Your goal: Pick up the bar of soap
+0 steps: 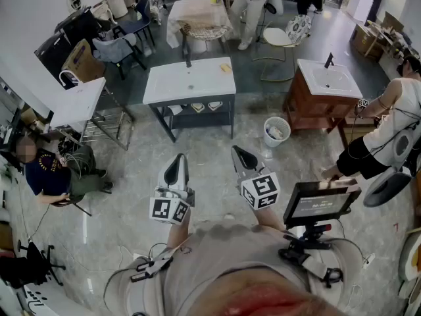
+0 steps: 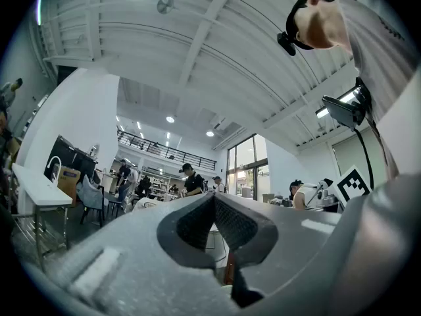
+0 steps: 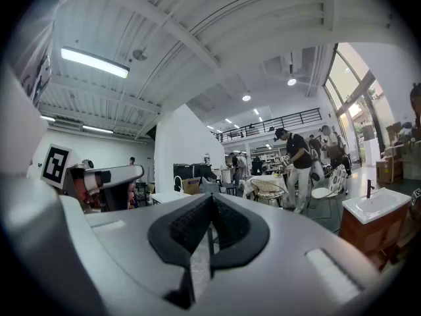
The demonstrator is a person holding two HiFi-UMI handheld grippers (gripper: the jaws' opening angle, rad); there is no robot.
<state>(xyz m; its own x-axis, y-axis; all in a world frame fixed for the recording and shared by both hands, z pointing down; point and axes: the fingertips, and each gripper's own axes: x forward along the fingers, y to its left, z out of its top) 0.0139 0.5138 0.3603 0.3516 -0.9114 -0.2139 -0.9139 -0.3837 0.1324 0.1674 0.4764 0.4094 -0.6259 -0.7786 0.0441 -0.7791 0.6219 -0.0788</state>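
between your left gripper (image 1: 176, 166), your right gripper (image 1: 243, 157) and the white counter (image 1: 177, 87) the floor (image 1: 210, 143) is open, and a gripper can pass straight. a waste bin (image 1: 276, 131) stands right of this path, near the wooden vanity (image 1: 316, 101). a screen on a stand (image 1: 320, 203) is close beside your right gripper. a seated person (image 1: 49, 173) is well to the left.

Quick count: two grippers, left hand-held gripper (image 1: 177, 160) and right hand-held gripper (image 1: 239, 152), and ahead of them two sinks, the dark sink unit (image 1: 164, 88) and the wooden sink unit (image 1: 308, 105), one yellow bar of soap (image 1: 225, 66), one white bin (image 1: 270, 137), plus one small screen (image 1: 320, 201) beside the right hand-held gripper.
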